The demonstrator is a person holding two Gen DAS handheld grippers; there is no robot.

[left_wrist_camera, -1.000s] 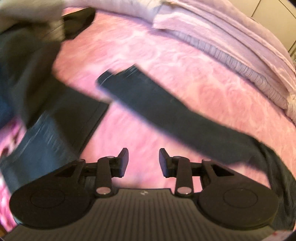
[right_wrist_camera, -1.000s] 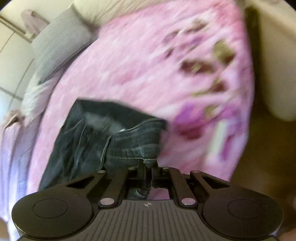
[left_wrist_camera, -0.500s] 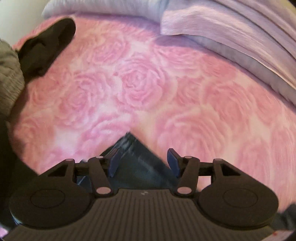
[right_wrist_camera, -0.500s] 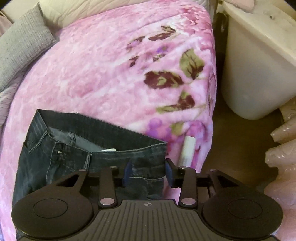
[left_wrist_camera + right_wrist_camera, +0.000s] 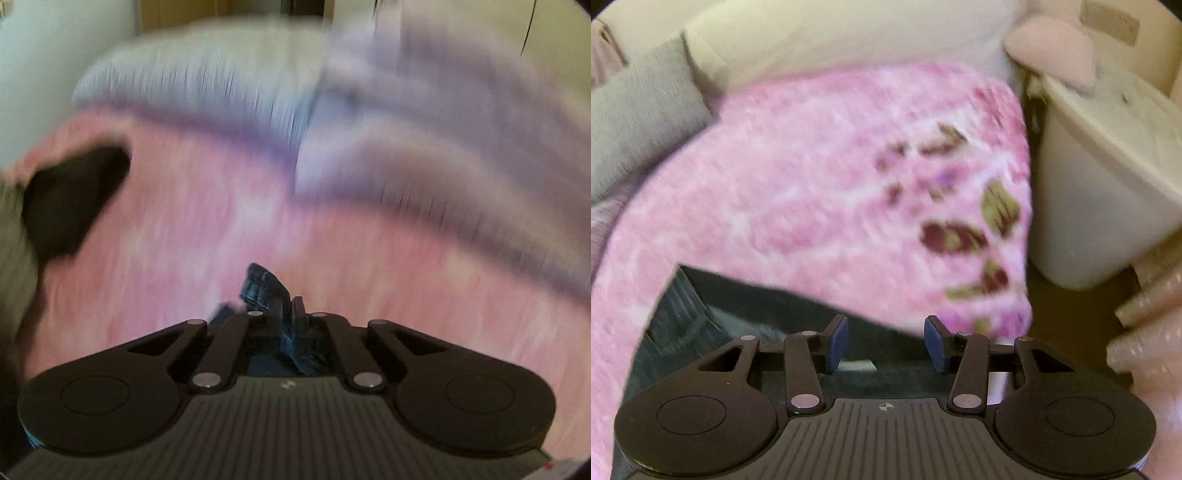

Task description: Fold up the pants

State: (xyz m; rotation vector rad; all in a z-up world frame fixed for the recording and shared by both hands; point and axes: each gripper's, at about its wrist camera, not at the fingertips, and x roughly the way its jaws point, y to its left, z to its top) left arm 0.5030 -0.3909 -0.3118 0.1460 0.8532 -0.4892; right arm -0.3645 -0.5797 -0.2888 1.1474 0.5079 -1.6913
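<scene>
My left gripper (image 5: 286,306) has its jaws pressed together on a bunched fold of the dark denim pants (image 5: 264,286); a tuft of the cloth sticks up just ahead of the jaws and more of it hangs under them. My right gripper (image 5: 885,341) has its jaws wide apart, with nothing between the blue pads (image 5: 837,341). They hover over the waistband end of the pants (image 5: 701,317), which lies flat below and to the left of those jaws.

Beyond both pairs of jaws spreads the pink rose-patterned blanket (image 5: 812,192) of the bed. Ahead of my left jaws, blurred, lie pale lilac folded covers (image 5: 406,147) and, far to the left, a dark garment (image 5: 70,199). Ahead and left of my right jaws sits a grey pillow (image 5: 639,125); to the right, off the bed's edge, stands a white bin (image 5: 1108,184).
</scene>
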